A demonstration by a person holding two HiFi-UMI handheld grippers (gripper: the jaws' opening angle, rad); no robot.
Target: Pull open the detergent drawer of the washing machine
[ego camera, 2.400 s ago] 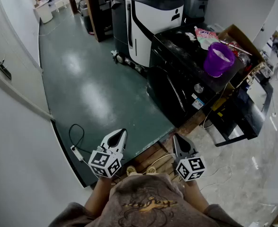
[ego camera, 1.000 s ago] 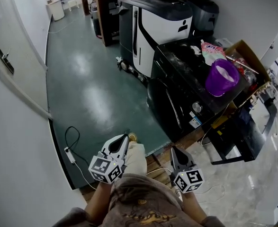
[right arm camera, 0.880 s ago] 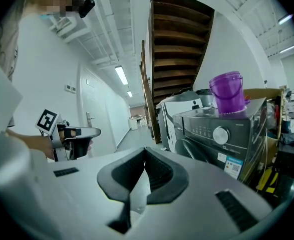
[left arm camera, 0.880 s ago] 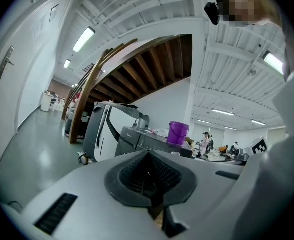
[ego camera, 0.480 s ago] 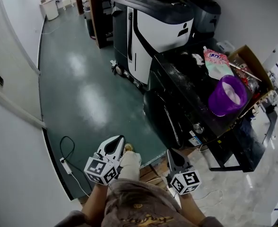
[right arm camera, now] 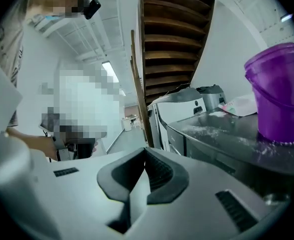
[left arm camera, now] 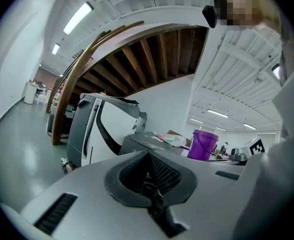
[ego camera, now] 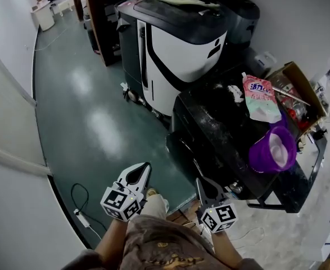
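Stands short of the front of a black front-loading washing machine (ego camera: 221,134), looking steeply down on it. Holds the grey left gripper (ego camera: 147,165), with its marker cube, well apart from the washing machine's front, out over the dark green glossy floor (ego camera: 91,122) that runs along that front. Holds it closed, with the ribbed pads (left arm camera: 162,171) pressed together on nothing. Holds the grey right gripper (ego camera: 199,180) near the washing machine's front, apart from it. Closed as well, with nothing between the meeting jaws.

Cannot pick out the detergent drawer on the washing machine's dark front panel in any view.

On the washing machine's top, at the end nearer the right gripper: a translucent purple plastic bucket (ego camera: 272,151), upright. On the same top, further toward the far end: a pink-and-white detergent refill pouch (ego camera: 260,97), lying flat, with a small crumpled white scrap (ego camera: 234,91) just beside it. Just behind the washing machine, by the wall: an open brown cardboard box (ego camera: 299,77) with things inside too small to tell. Against the washing machine's far side: a large white-and-black wheeled machine (ego camera: 181,38). On the floor well apart from the washing machine's front, by the white wall: a white power strip with a looped black cable (ego camera: 81,215).
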